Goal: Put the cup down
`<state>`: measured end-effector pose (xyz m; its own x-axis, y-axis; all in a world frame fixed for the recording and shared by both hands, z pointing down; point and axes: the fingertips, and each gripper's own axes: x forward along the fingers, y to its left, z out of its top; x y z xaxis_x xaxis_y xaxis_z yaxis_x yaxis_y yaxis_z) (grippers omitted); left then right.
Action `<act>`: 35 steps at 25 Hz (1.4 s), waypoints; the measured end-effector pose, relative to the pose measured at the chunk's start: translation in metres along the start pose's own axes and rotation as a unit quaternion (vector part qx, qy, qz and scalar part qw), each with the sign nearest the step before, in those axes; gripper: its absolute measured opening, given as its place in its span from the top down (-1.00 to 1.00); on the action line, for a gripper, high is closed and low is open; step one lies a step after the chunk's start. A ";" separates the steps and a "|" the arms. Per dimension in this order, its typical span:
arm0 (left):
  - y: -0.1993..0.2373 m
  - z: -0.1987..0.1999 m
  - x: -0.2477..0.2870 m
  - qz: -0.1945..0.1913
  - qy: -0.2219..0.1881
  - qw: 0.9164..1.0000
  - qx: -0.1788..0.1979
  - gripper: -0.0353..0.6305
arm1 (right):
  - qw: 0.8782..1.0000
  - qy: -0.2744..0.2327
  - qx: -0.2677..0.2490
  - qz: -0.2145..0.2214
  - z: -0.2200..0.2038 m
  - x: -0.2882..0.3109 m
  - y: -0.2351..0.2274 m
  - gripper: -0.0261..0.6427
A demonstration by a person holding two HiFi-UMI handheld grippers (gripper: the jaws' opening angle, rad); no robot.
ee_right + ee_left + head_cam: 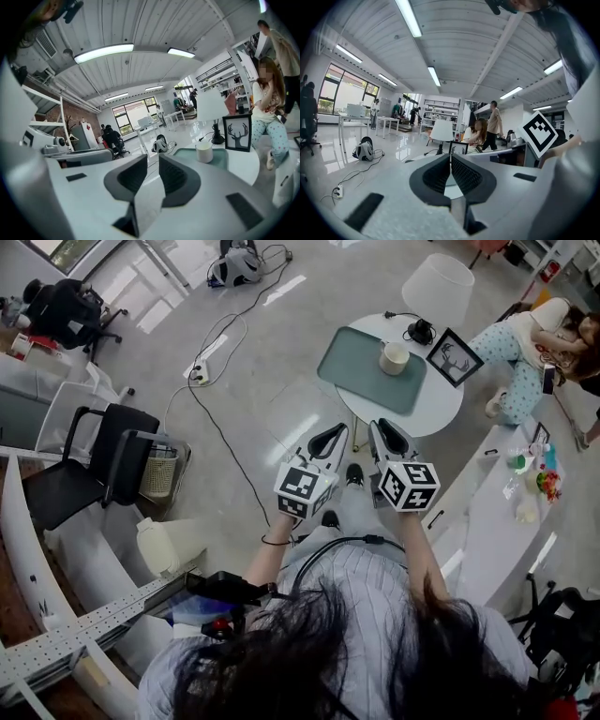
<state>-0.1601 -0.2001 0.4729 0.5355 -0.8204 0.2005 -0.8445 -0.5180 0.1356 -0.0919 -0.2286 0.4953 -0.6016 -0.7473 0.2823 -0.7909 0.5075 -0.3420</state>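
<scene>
A cream cup (394, 357) stands upright on a green tray (356, 367) on the round white table (441, 407), beyond both grippers. The right gripper view shows the same cup (204, 152) ahead and to the right of the jaws, well apart from them. My left gripper (335, 430) and right gripper (382, 427) are held side by side close to the body, short of the table's near edge. The left gripper (450, 159) has its jaws touching and holds nothing. The right gripper (153, 161) has its jaws almost together, with only a thin slit and nothing between them.
A framed deer picture (455, 357), a white lamp (438, 282) and a black object with a cord (420, 331) share the table. A person (525, 343) sits at its right. Black chairs (103, 465) stand at left, cables (220, 343) cross the floor, and a white desk (497, 512) runs along the right.
</scene>
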 end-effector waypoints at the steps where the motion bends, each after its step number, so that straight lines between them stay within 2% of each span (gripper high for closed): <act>1: -0.003 -0.003 -0.004 -0.001 0.001 1.000 -0.003 0.84 | 1.000 -0.001 0.002 -0.001 -0.002 -0.005 0.002 0.65; 9: -0.035 -0.018 -0.021 -0.012 0.009 1.000 -0.007 0.84 | 1.000 -0.016 0.007 -0.006 -0.007 -0.042 0.007 0.70; 17: -0.074 -0.008 -0.033 -0.016 -0.004 1.000 -0.005 0.84 | 1.000 -0.024 0.003 -0.004 -0.007 -0.082 0.005 0.72; 23: -0.114 -0.009 -0.043 -0.011 -0.012 1.000 -0.002 0.84 | 1.000 -0.029 -0.004 -0.006 -0.013 -0.126 -0.003 0.72; 28: -0.157 -0.017 -0.052 -0.008 -0.009 1.000 0.001 0.84 | 0.999 -0.030 0.003 0.014 -0.017 -0.162 -0.004 0.73; 35: -0.191 -0.019 -0.074 0.021 -0.031 0.999 -0.035 0.84 | 0.998 -0.039 -0.001 0.040 -0.024 -0.203 0.001 0.73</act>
<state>-0.0381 -0.0357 0.4507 0.4968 -0.8553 0.1473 -0.8622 -0.4672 0.1956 0.0266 -0.0664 0.4592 -0.6528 -0.7353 0.1823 -0.7404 0.5682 -0.3591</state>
